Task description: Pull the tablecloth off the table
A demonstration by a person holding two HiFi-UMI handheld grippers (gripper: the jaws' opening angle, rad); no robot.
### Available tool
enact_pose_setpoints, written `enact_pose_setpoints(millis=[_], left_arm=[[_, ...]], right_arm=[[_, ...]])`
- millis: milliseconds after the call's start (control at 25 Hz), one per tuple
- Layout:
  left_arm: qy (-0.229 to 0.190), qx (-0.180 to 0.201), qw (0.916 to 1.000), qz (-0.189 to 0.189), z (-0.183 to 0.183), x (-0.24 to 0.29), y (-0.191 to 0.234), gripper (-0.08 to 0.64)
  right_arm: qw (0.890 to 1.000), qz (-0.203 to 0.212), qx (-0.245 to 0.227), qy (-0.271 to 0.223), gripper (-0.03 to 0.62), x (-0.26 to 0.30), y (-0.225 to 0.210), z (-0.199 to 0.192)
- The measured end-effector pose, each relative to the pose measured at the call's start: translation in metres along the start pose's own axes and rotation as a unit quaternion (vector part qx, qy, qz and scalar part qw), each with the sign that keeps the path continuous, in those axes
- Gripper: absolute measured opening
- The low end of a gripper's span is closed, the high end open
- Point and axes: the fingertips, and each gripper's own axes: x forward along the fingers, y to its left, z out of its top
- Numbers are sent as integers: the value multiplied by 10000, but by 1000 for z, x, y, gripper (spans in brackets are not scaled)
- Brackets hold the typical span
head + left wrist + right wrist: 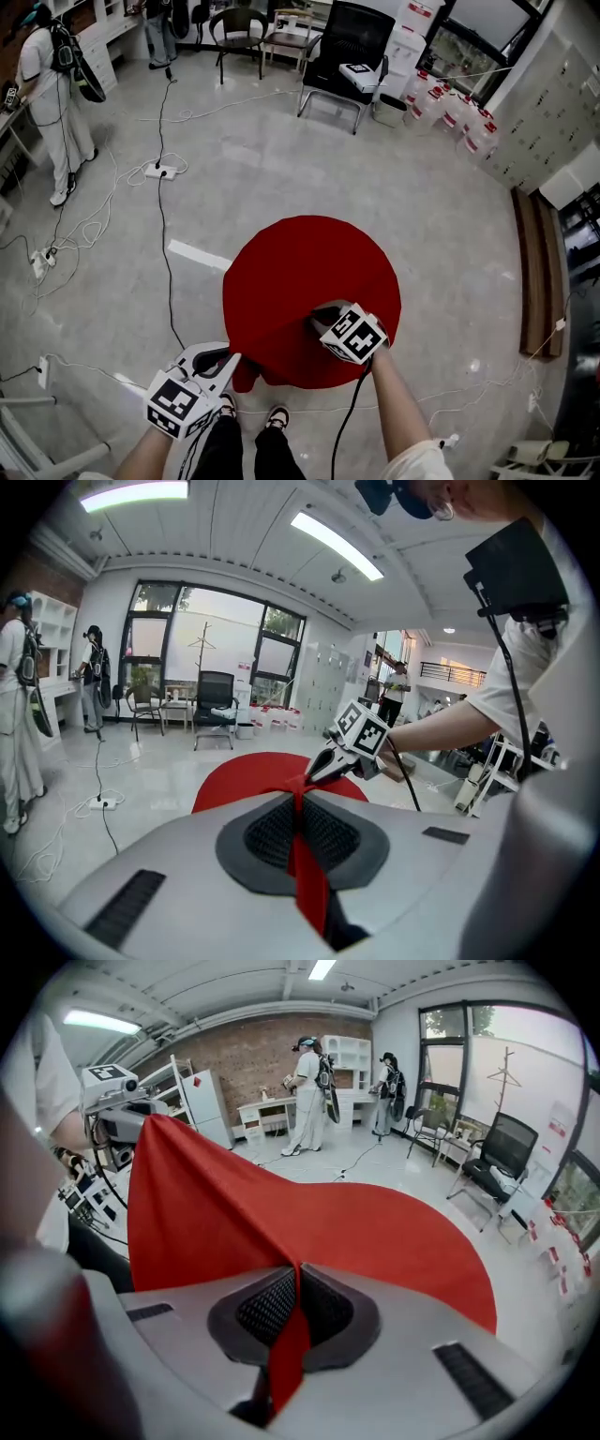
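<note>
Tablecloth (309, 272), round and red, is covering the whole small table and hiding it completely, with only the near edge rising in a ridge. Left gripper (232, 360) is clamping the hem at the near-left, jaws squeezed tight on a strip of red fabric. Right gripper (321, 322) is pinching a fold on top, close to the front edge, its pads also closed on cloth. Both grips look set and the pull seems barely begun, with nearly all the cloth waiting to come off.
</note>
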Motion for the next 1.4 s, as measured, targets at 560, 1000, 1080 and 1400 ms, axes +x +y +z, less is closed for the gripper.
enact_pose_setpoints(millis=[560, 1000, 1080, 1400], left_arm=[[143, -366, 9842, 1724, 39, 27, 45, 18], [-394, -324, 9845, 1678, 100, 33, 42, 18], [-396, -325, 9844, 1683, 105, 33, 43, 17], [-644, -167, 9807, 1838, 139, 26, 44, 17]], right_arm=[[9768, -1142, 1532, -970, 28, -51, -42, 23], [9611, -1596, 1649, -1537, 26, -106, -60, 47], [9569, -1641, 1748, -1638, 26, -113, -64, 51], [9443, -1859, 1870, -1969, 26, -149, -71, 72]])
